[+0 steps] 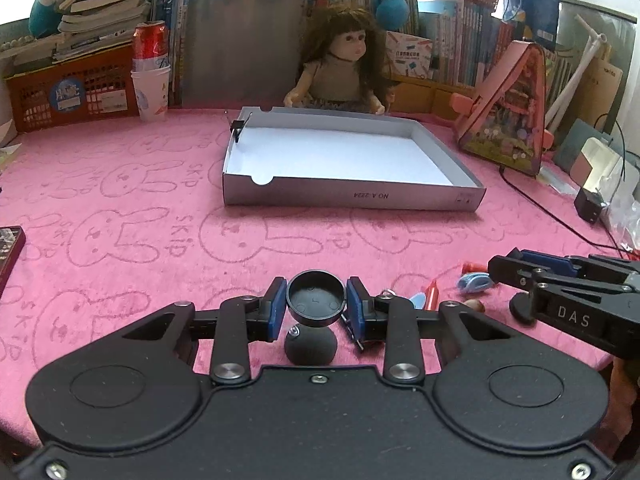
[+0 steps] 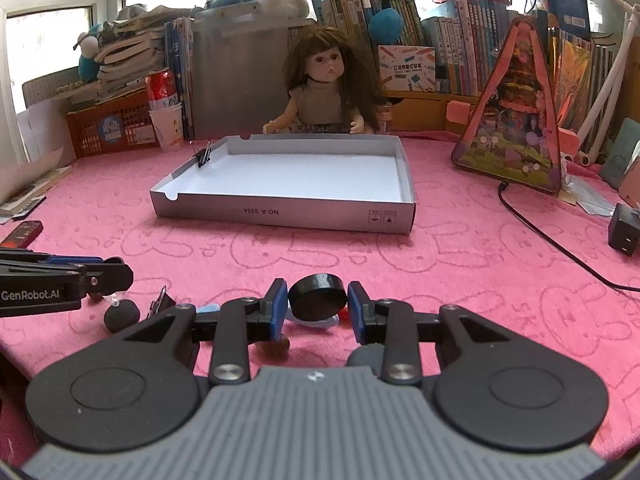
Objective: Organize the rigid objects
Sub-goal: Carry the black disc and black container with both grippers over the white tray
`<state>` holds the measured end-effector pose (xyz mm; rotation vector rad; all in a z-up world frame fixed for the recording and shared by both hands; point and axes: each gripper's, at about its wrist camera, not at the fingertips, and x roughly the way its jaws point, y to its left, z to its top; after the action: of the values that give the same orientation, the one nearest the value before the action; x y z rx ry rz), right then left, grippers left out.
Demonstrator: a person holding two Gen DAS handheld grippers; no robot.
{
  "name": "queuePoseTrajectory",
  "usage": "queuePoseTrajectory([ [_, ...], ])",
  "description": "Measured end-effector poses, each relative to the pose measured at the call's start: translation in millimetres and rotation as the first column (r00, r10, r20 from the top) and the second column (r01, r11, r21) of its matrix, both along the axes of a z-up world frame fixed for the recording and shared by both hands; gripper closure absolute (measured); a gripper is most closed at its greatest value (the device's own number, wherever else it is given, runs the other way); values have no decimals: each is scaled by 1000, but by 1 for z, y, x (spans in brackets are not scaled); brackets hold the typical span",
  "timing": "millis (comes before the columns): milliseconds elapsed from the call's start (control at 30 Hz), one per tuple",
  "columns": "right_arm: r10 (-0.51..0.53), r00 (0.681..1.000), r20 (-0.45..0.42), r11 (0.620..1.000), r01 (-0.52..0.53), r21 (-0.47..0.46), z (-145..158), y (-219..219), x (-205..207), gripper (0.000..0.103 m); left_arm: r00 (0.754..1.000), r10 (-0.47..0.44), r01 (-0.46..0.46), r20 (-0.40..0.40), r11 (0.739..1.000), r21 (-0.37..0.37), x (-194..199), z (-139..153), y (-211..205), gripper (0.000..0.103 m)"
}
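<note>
In the left wrist view my left gripper (image 1: 316, 301) is shut on a round black cap (image 1: 316, 310), hollow side up, just above the pink cloth. A black foam ball (image 1: 310, 347) lies under it. In the right wrist view my right gripper (image 2: 317, 300) is shut on a second black round cap (image 2: 317, 294), tilted on edge. A blue piece (image 2: 314, 323) lies beneath it. The shallow grey box (image 1: 348, 196) (image 2: 280, 214) stands farther back, white inside, with a black binder clip (image 1: 237, 126) (image 2: 204, 156) on its left wall. Each gripper shows at the side of the other's view: the right gripper (image 1: 504, 272) and the left gripper (image 2: 120, 276).
Small items lie between the grippers: an orange-red stick (image 1: 432, 294), a blue clip (image 1: 476, 282), a brown bead (image 1: 474, 305), a loose binder clip (image 2: 160, 302). A doll (image 1: 340, 64), books, a red can (image 1: 149, 42) and a pink triangular toy (image 1: 512, 120) line the back. A black cable (image 2: 560, 248) crosses on the right.
</note>
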<state>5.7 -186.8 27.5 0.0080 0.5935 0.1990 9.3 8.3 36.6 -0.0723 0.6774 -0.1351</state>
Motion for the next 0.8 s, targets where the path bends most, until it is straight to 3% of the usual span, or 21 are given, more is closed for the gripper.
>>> queuePoseTrajectory([
  [800, -13, 1000, -25, 999, 13, 37, 3, -2, 16, 65, 1000, 6, -6, 16, 1000, -6, 21, 8, 4, 73],
])
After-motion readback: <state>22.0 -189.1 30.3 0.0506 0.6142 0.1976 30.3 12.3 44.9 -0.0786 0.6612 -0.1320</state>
